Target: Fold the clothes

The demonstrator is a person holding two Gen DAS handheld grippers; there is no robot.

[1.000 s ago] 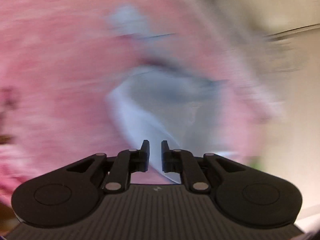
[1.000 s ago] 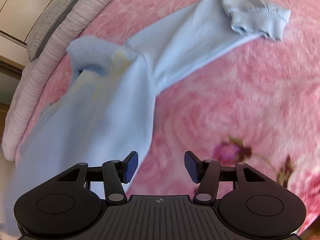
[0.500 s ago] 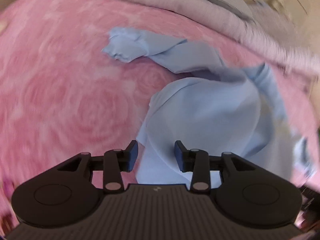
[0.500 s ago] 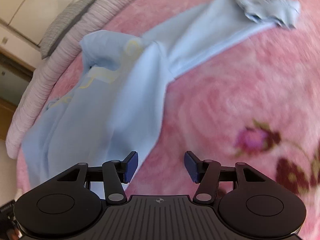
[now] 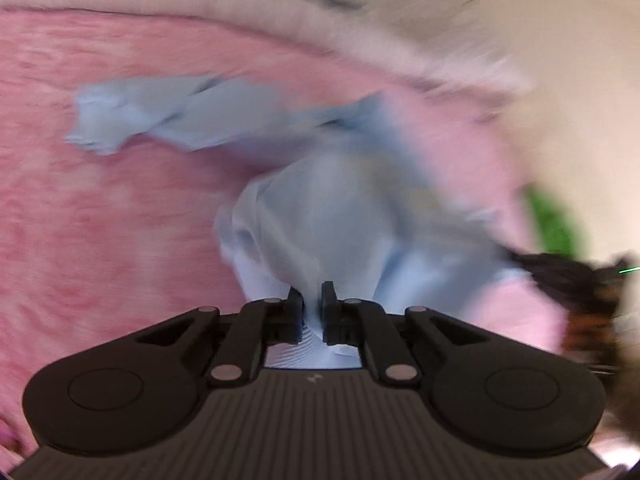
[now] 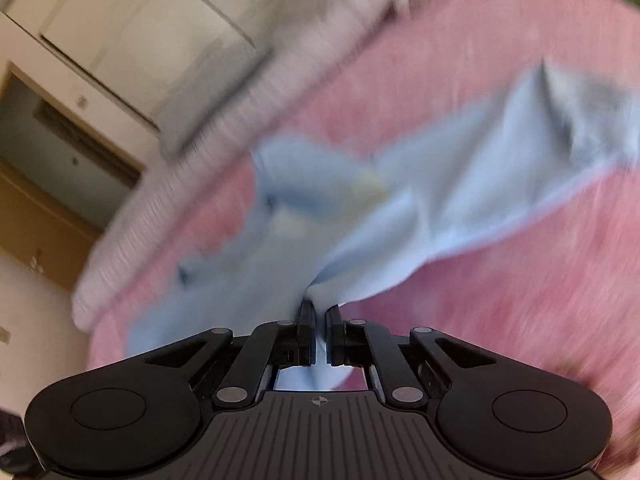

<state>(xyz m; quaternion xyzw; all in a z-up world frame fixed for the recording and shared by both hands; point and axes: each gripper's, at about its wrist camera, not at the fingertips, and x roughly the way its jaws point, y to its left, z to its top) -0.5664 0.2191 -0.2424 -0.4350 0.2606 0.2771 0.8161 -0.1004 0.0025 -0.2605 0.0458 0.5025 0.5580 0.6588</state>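
A light blue long-sleeved top (image 5: 352, 208) lies rumpled on a pink flowered bedspread (image 5: 100, 220). My left gripper (image 5: 311, 300) is shut on a bunched edge of the top, with cloth between its fingers. One sleeve (image 5: 132, 120) stretches to the far left. In the right wrist view the top (image 6: 400, 220) spreads away from my right gripper (image 6: 319, 314), which is shut on its near edge; a sleeve with a ribbed cuff (image 6: 588, 120) reaches to the upper right. Both views are blurred by motion.
A pale grey ribbed quilt (image 6: 168, 204) lies along the far edge of the bed. White cupboard doors (image 6: 132, 28) stand beyond it. A green thing (image 5: 556, 224) and the other gripper (image 5: 580, 292), dark and blurred, show at the right of the left wrist view.
Both grippers were open half a second ago and have closed on the top's edge. The cloth now bunches up at each gripper, and both views have swung.
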